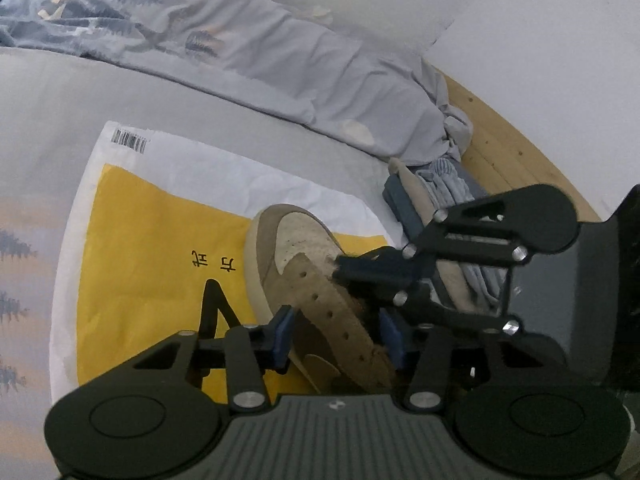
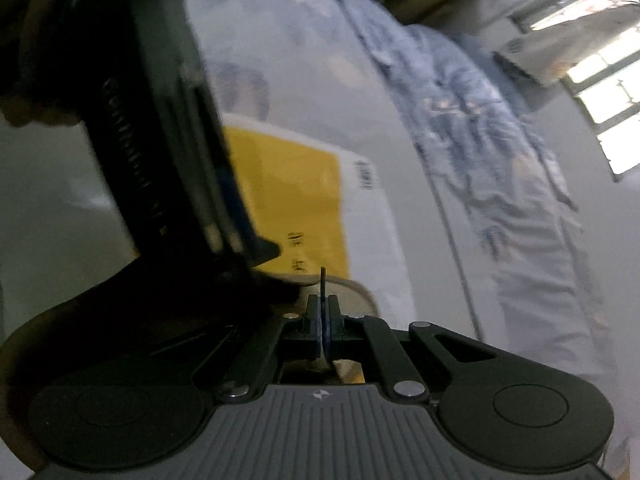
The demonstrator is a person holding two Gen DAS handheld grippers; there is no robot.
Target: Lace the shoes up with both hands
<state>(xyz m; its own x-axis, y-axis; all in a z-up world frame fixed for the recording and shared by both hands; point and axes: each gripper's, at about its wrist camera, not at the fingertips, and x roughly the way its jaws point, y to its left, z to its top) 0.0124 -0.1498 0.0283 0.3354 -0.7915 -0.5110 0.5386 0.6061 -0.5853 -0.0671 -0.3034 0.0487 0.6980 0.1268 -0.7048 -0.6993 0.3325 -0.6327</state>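
While the left hand-held gripper (image 1: 336, 338) clamped the shoe (image 1: 312, 292) steady by its eyelet flap, the right hand-held gripper (image 2: 323, 320) pinched a black lace tip (image 2: 322, 280) for threading; the shoe lay on a yellow bag (image 1: 152, 248) on the bed (image 1: 48, 96).

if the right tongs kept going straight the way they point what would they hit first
Most likely the tan suede shoe directly ahead of the right tongs, which are shut on a thin dark lace tip. The view is blurred, so depth is uncertain.

Shoe (image 1: 304, 280) on a paper bag (image 1: 168, 208) spread over the bed (image 1: 48, 92); rumpled quilt (image 1: 280, 64) behind; folded clothes (image 1: 448, 196) right of the shoe.
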